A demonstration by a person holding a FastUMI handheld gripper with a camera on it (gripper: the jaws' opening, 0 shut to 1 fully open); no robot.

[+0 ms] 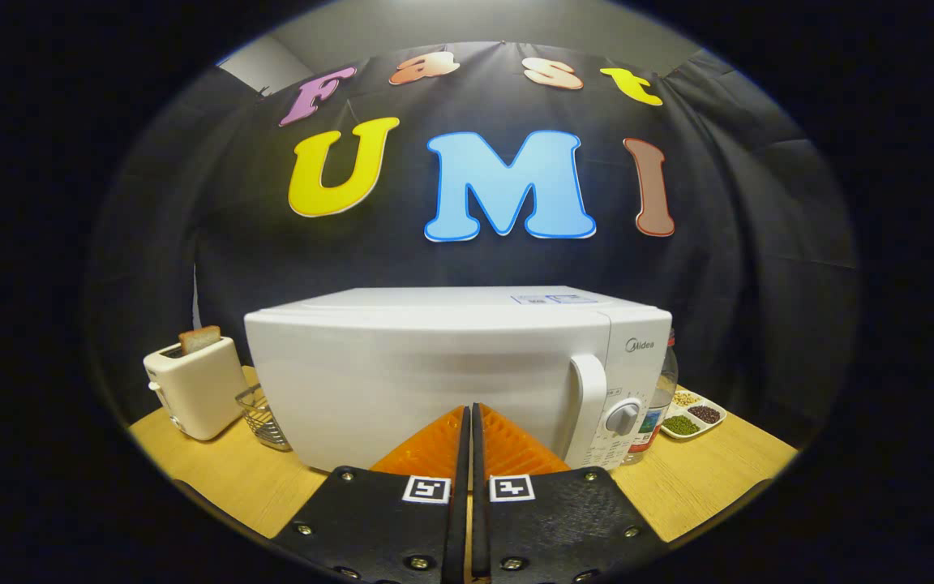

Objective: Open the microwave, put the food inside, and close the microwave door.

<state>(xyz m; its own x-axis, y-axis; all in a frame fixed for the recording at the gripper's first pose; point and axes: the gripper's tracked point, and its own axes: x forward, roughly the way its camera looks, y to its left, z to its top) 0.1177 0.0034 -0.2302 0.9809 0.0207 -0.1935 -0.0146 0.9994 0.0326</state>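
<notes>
I see my claw (468, 414) closed, fingers pressed together with nothing between them, pointing at the microwave (451, 373) just ahead on the tabletop (702, 478). Its door is closed, with the handle (591, 405) beyond the fingers to the right. A toaster (195, 389) holding bread (199, 338) stands left of it.

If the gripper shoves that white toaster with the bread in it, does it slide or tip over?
The boxy white toaster sits flat on the smooth wooden table, so a low push would probably slide it. A high push might tip it, and the bread slice standing proud of the slot could topple out. The hand-held gripper, fingers shut, sits in front of the white microwave.
</notes>
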